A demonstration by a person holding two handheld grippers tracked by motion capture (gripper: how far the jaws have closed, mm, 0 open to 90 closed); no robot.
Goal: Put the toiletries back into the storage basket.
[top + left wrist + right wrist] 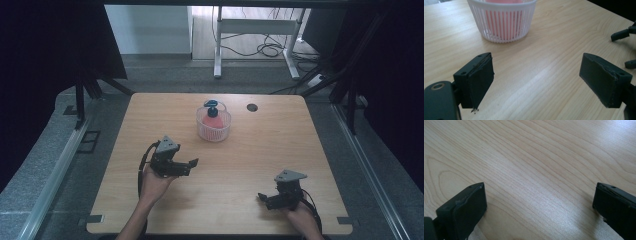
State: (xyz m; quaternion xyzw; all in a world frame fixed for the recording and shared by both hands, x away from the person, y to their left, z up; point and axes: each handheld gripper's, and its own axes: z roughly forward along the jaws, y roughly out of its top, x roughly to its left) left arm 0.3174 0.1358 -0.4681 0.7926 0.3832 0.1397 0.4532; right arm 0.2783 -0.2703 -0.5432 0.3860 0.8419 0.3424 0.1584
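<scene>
A white slatted plastic basket (214,131) stands at the back middle of the wooden table (260,150) and holds a pink-red bottle (212,120) with a blue top (211,104). The same basket (502,27) rises ahead in the left gripper view, pink showing through its slats. My left gripper (189,167) hovers open at the left, in front of the basket and apart from it, nothing between its pads (480,82). My right gripper (263,199) rests open near the front right edge, its pads (466,210) over bare wood.
A round dark cable hole (252,107) sits in the table to the right of the basket. Behind the table stand a white desk frame (255,30) and loose cables on the floor. Black stands flank both sides. The right gripper's jaw tips (621,35) show in the left gripper view.
</scene>
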